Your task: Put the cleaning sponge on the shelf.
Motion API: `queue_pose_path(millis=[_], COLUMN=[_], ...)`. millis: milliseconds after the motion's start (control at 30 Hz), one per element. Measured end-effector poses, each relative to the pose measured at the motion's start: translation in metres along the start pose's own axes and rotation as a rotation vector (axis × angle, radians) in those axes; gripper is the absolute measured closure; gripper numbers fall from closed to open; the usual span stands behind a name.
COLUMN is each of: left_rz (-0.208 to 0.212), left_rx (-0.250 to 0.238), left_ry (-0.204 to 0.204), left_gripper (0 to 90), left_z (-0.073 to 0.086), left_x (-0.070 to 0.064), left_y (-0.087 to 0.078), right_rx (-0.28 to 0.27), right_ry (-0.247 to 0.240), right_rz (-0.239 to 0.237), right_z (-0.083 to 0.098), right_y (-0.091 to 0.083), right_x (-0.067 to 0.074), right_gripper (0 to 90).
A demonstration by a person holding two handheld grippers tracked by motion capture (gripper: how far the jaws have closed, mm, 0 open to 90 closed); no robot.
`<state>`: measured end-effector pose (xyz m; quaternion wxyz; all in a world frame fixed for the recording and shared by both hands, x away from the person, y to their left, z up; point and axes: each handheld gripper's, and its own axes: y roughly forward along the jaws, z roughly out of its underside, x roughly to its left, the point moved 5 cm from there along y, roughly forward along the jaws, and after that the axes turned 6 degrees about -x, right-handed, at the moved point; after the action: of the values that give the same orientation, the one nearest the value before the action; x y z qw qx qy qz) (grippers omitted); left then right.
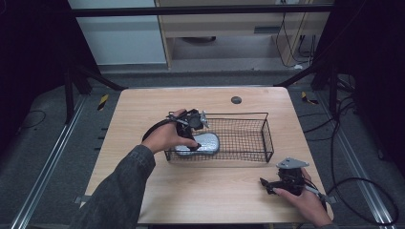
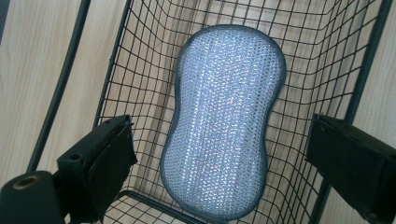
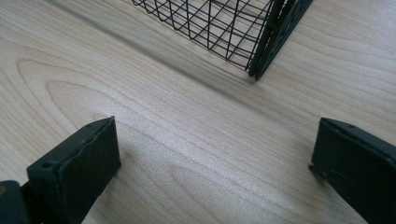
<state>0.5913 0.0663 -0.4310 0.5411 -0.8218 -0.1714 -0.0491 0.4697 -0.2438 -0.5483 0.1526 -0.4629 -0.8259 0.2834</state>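
While the left gripper (image 2: 219, 154) hangs wide open above the silver sponge (image 2: 224, 121) lying at the wire basket's (image 1: 267, 138) left end, its jaws may snag the mesh; the right gripper (image 3: 215, 158) rests wide open near the table's (image 1: 143, 109) right edge.

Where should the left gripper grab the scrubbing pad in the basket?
Across the narrow waist of the scrubbing pad, coming straight down from above. It lies flat on the basket floor, and the open left gripper already straddles it there.
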Motion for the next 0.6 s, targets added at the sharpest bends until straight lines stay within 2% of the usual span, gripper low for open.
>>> queue_pose_path(millis=[333, 500, 600], left_rz=[-0.017, -0.015, -0.01], left_rx=[-0.029, -0.038, -0.05], left_ry=[-0.01, 0.0, -0.009], left_gripper=[7.1, 6.8, 6.6], left_z=[-0.001, -0.001, -0.001], left_x=[-0.004, -0.01, -0.015], left_y=[-0.013, -0.019, -0.021], right_rx=[0.002, 0.0, 0.002], right_ry=[0.006, 0.0, 0.006], right_rz=[-0.001, 0.0, -0.001], right_z=[0.0, 0.0, 0.0], right_y=[0.0, 0.0, 0.0], right_x=[0.0, 0.0, 0.0], right_gripper=[1.2, 1.2, 1.2])
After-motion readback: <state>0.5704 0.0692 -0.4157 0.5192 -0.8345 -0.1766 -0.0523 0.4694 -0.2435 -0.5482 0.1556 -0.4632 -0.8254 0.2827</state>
